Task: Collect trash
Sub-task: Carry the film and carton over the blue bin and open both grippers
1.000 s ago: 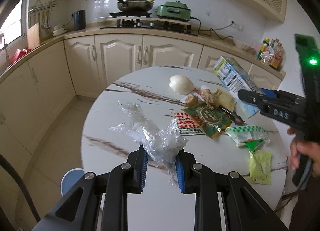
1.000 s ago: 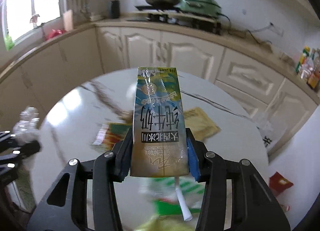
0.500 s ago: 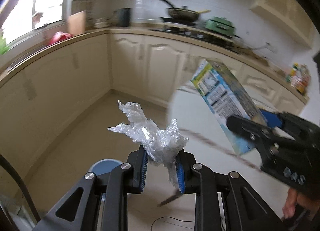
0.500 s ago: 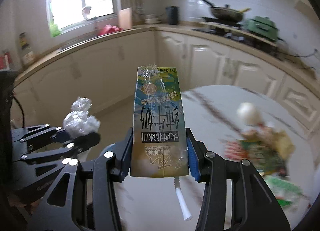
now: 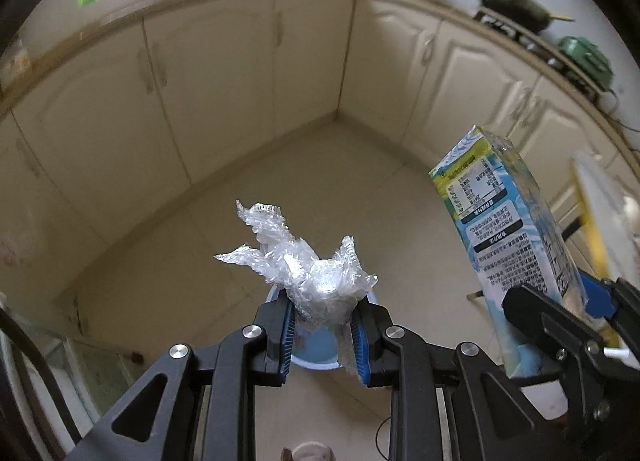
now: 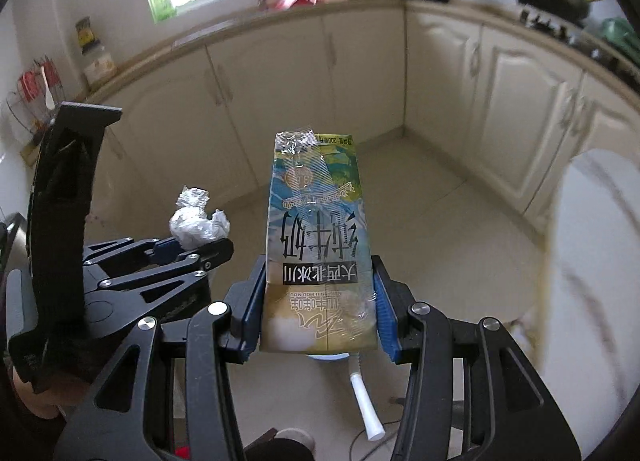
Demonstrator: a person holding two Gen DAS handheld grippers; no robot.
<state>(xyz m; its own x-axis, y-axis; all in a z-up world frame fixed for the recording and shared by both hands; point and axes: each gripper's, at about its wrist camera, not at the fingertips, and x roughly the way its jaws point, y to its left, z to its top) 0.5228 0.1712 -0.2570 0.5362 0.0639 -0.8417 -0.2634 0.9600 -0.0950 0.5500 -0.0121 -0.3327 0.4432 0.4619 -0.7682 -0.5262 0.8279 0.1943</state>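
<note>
Currently we've got the left gripper (image 5: 323,335) clamped on the crumpled plastic wrap (image 5: 310,273) and the right gripper (image 6: 319,321) clamped on the milk carton (image 6: 318,249), both hanging over the blue bin (image 5: 316,355) on the floor. Risk: wrap is light and may drift past the rim; carton's straw (image 6: 364,405) could snag.
</note>
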